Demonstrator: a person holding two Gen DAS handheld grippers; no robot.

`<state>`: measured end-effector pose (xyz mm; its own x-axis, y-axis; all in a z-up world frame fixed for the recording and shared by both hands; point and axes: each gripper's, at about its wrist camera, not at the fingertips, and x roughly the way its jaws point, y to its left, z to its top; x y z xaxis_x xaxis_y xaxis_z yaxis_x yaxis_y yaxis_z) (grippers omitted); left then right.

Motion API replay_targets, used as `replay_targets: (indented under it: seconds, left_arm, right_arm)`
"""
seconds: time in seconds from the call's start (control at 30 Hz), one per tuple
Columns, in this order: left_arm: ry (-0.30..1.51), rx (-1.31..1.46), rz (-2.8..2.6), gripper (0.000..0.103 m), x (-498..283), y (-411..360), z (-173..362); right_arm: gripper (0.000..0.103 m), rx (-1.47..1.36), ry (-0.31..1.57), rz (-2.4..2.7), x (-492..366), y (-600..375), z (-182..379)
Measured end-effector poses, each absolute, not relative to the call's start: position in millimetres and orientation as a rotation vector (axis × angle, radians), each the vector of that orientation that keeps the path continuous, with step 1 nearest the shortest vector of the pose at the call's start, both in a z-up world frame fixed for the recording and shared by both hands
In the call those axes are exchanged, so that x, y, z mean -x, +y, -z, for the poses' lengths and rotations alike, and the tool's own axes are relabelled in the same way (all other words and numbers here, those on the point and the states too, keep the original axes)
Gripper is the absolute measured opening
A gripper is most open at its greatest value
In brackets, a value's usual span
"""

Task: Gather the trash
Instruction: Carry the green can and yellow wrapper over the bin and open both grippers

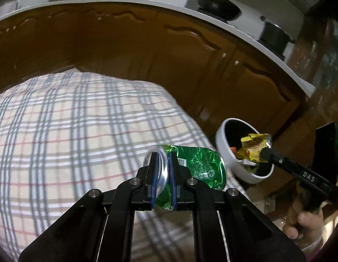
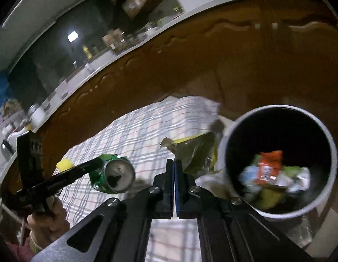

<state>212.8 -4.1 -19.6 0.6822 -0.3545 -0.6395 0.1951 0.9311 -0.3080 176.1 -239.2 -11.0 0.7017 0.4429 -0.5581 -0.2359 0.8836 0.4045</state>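
Trash bin (image 2: 234, 131) ahead of right tongs (image 2: 173, 168) w/ some wrappers inside already; right clamps yellow wrapper (image 2: 197, 152), left tongs (image 1: 162, 163) pinch green can (image 1: 197, 163); both left to drop.

A: What is the left gripper (image 1: 162, 174) built like?
B: Matte black linkage arms with round silver pivot screws, and blue-edged pads (image 1: 172, 176) lining the fingers.

A: And the right gripper (image 2: 173, 174)?
B: Same black frame; seen from the left wrist, white "DAS" lettering runs along its bar. Bare-skinned hands (image 2: 49, 220) grip both handles, with a pink cuff behind.
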Motion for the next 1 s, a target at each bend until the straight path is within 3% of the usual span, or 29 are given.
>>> replay_targets:
  seconds: [0.4,1.0]
  left_arm:
    - [0.765,0.171,0.399,0.008,-224.2,-76.4,10.7]
    - [0.762,0.076,0.455,0.008,-252.4,-163.3,1.7]
  right_arm:
    - [0.000,-0.403,0.673,-0.251,-159.5,-314.4,20.3]
    - [0.000,-0.446,0.664,-0.235,-165.5,-345.8,27.8]
